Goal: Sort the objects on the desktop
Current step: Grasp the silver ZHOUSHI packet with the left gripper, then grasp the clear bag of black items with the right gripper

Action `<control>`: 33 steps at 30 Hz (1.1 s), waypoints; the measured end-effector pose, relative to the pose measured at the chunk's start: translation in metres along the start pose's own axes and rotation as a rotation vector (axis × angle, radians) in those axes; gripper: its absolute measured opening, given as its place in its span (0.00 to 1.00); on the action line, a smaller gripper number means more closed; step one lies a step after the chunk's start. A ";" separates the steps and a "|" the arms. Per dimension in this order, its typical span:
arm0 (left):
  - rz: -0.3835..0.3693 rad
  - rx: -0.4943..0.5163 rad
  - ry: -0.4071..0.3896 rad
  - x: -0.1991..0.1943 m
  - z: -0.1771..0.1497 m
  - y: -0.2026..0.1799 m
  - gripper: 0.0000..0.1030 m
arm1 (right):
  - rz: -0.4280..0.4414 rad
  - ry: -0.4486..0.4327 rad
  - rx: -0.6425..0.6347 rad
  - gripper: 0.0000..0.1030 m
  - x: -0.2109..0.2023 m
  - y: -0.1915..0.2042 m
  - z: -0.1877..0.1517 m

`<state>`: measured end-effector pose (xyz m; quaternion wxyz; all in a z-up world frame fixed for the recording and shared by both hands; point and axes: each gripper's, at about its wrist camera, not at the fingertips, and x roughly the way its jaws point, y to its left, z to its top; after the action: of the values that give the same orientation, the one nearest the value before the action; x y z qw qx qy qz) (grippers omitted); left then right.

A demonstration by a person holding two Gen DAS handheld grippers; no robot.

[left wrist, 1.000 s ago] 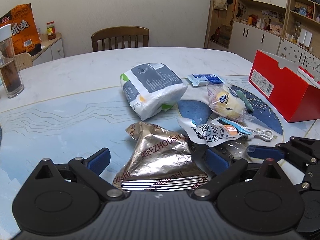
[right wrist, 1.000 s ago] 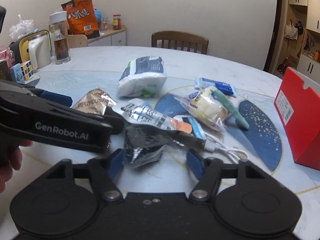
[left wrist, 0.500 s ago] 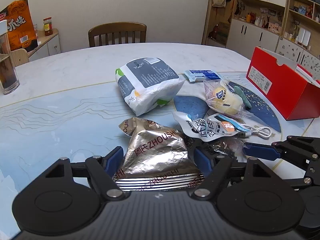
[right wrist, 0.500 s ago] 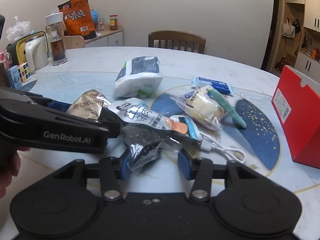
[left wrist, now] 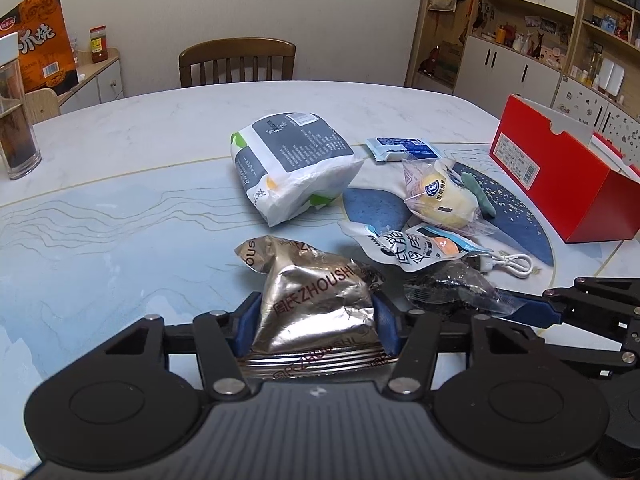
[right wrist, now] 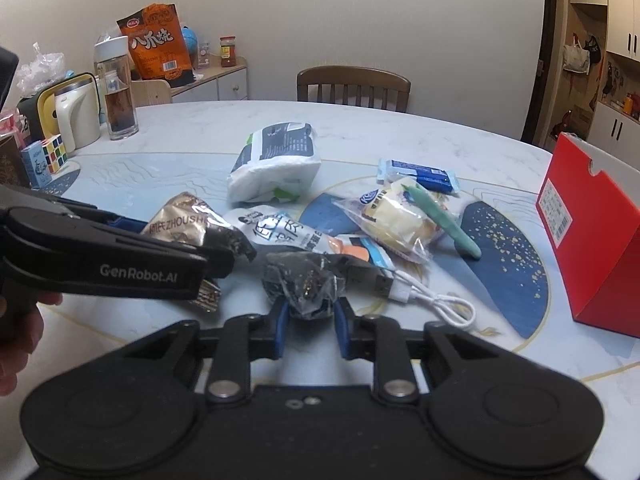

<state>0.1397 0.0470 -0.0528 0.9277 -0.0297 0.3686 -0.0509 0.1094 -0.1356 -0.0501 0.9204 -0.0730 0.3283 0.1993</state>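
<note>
A crumpled silver foil snack packet [left wrist: 316, 304] lies on the table in front of me. My left gripper [left wrist: 316, 328] has its blue pads against both sides of it, the jaws still closing. A small dark snack in clear wrap [right wrist: 304, 284] sits just to its right. My right gripper [right wrist: 310, 318] is closing on that snack's near end, and both pads touch the wrap. Beyond lie a white pouch with black characters [left wrist: 412, 252], a yellow cake in clear wrap [left wrist: 440, 196], a green stick [left wrist: 478, 196], a blue packet [left wrist: 400, 148] and a white-and-grey bag [left wrist: 292, 168].
An open red box [left wrist: 560, 184] stands at the right. A coiled white USB cable [right wrist: 436, 300] lies beside the dark snack. At the far left stand a glass bottle [right wrist: 118, 88], a white kettle [right wrist: 76, 116] and a colour cube [right wrist: 56, 152]. A wooden chair [left wrist: 236, 62] is behind the table.
Both pairs of jaws have drawn in from wide open, the left onto the silver packet and the right onto the dark snack. Neither hand has shifted much.
</note>
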 end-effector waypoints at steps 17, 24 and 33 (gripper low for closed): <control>-0.010 -0.038 0.012 -0.030 -0.010 -0.011 0.53 | 0.025 -0.019 0.022 0.09 -0.026 -0.008 -0.004; 0.001 -0.032 0.018 -0.031 -0.014 -0.012 0.53 | 0.003 -0.009 0.033 0.49 -0.023 -0.008 -0.007; 0.015 -0.034 0.025 -0.028 -0.017 -0.006 0.53 | 0.010 -0.019 0.067 0.60 -0.009 -0.019 -0.003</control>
<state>0.1075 0.0444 -0.0460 0.9227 -0.0423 0.3813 -0.0380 0.1088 -0.1562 -0.0470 0.9244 -0.0389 0.3266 0.1933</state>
